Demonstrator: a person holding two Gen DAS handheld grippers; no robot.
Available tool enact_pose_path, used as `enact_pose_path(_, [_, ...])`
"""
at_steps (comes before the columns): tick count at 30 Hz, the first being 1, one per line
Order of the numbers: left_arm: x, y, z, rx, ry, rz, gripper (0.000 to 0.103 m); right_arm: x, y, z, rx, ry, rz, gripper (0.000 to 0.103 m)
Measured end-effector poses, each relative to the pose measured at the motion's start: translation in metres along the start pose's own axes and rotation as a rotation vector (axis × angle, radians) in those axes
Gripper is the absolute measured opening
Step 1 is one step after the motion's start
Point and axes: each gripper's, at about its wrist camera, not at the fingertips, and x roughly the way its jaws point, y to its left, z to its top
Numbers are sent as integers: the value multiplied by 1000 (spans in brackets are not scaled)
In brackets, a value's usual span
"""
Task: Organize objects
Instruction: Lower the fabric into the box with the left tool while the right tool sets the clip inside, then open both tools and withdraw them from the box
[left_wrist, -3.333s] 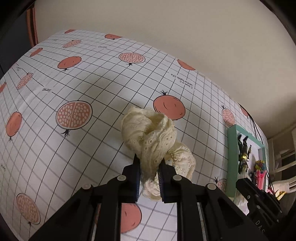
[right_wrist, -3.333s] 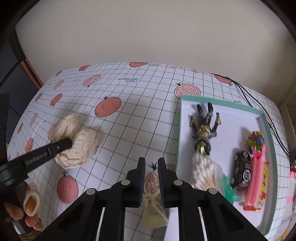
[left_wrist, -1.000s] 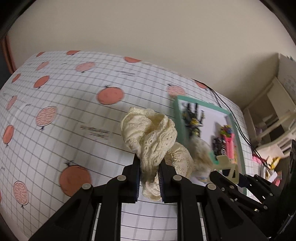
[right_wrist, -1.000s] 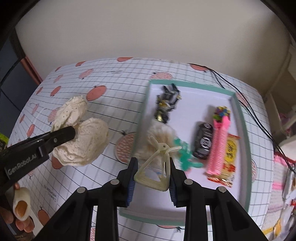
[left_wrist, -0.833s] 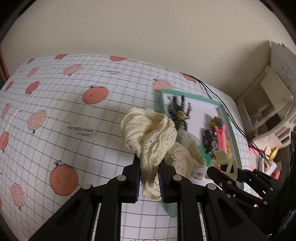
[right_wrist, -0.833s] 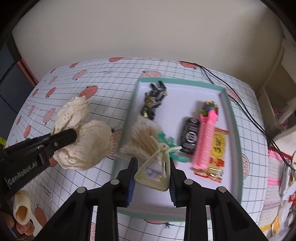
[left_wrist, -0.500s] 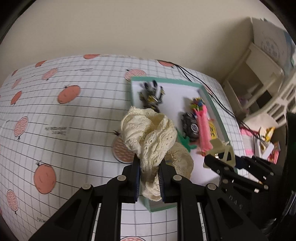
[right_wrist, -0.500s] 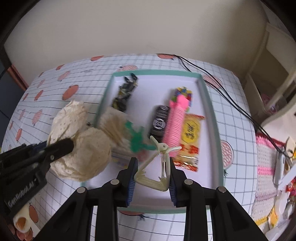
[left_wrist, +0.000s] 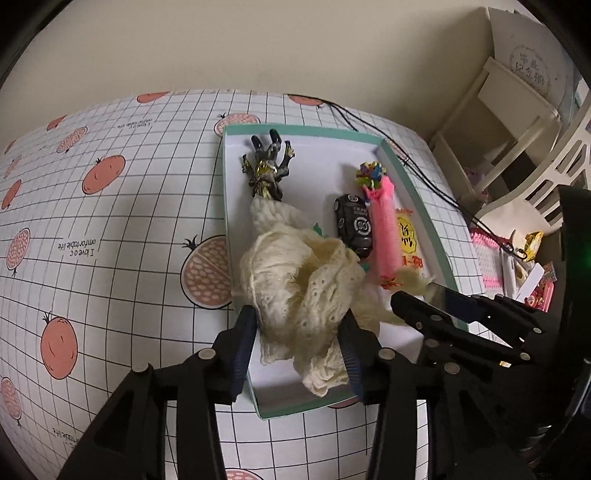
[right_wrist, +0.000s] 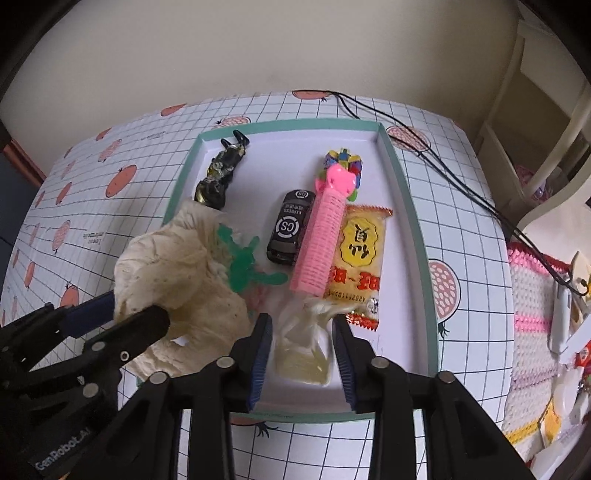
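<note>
My left gripper (left_wrist: 299, 317) was spread wide, its jaws either side of the cloth (left_wrist: 295, 277) but apart from it as far as I could see. I could not tell whether a fold was caught on a pad. The cloth sat bunched over the near-left corner of the tray (left_wrist: 303, 130), straight ahead of that tool. From the right view it seemed to bulge past the left wall toward the table. My right gripper (right_wrist: 301, 325) was also spread and pinching nothing. The clip (right_wrist: 303, 354) lay blurred between its jaws over the tray floor at the near edge, its long axis roughly along my fingers. So the left was nearer the cloth and the right nearer the clip, and I judged that both only needed to draw straight back and up without snagging lace. Beyond lay the figure (right_wrist: 218, 173), a green toy (right_wrist: 242, 266), the car (right_wrist: 290, 230) marked "CS" and "EXPRESS", a pink toy (right_wrist: 321, 240) and a yellow packet (right_wrist: 360, 258) with red Chinese characters I could not read surely. The tablecloth (left_wrist: 75, 245) carried "omfortable life" upside down, and my left tool's arm read "GenRobot.AI".
</note>
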Motion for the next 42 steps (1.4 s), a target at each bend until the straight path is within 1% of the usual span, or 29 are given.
enact_pose_path(8, [-14, 9, 6, -27, -40, -2, 46, -8, 2, 3, 9, -29, 8, 38])
enact_pose_path(10, [-20, 13, 7, -42, -53, -29, 46, -10, 3, 4, 9, -35, 9, 38])
enact_pose_path(14, [-31, 21, 11, -77, -93, -50, 46, -12, 4, 4, 12, -47, 14, 38])
enact_pose_path(16, [-33, 24, 13, -91, -106, -29, 46, -13, 6, 4, 7, -51, 11, 38])
enact_pose_path(18, [-32, 29, 14, -100, -116, 9, 46, -13, 8, 5, 3, -54, 11, 38])
enact_pose_path(21, [-29, 39, 14, -122, -115, 49, 46, -13, 10, 6, 0, -62, 14, 38])
enact_pose_path(23, [-26, 47, 14, -137, -113, 79, 47, -13, 13, 6, -6, -71, 14, 39])
enact_pose_path(24, [-25, 52, 14, -148, -116, 99, 48, -13, 15, 7, -8, -75, 10, 47])
enact_pose_path(25, [-24, 55, 13, -153, -116, 109, 52, -13, 15, 6, -7, -78, 9, 51])
enact_pose_path(26, [-24, 59, 12, -159, -117, 119, 57, -13, 16, 6, -6, -82, 13, 59])
enact_pose_path(27, [-23, 63, 12, -168, -120, 132, 60, -14, 17, 7, -5, -87, 16, 63])
enact_pose_path(29, [-22, 71, 11, -179, -122, 160, 69, -13, 17, 8, -1, -92, 22, 66])
enact_pose_path(30, [-22, 75, 11, -188, -127, 173, 71, -13, 17, 8, 5, -96, 28, 70])
enact_pose_path(32, [-23, 82, 10, -208, -138, 192, 84, -13, 18, 9, 9, -103, 31, 73])
enact_pose_path(33, [-24, 85, 9, -213, -143, 200, 86, -14, 19, 9, 7, -107, 30, 79])
enact_pose_path(35, [-24, 91, 9, -223, -156, 220, 94, -14, 21, 9, 0, -116, 31, 86])
enact_pose_path(36, [-25, 94, 9, -229, -163, 228, 96, -15, 21, 9, -2, -121, 30, 90])
enact_pose_path(37, [-25, 97, 9, -235, -169, 236, 100, -15, 22, 9, -1, -124, 31, 93])
enact_pose_path(39, [-26, 102, 9, -251, -177, 252, 103, -16, 22, 10, 5, -136, 36, 101])
enact_pose_path(40, [-27, 104, 9, -255, -182, 259, 103, -17, 22, 11, 7, -141, 35, 103])
enact_pose_path(42, [-30, 107, 9, -258, -198, 269, 103, -19, 23, 12, 12, -152, 31, 103])
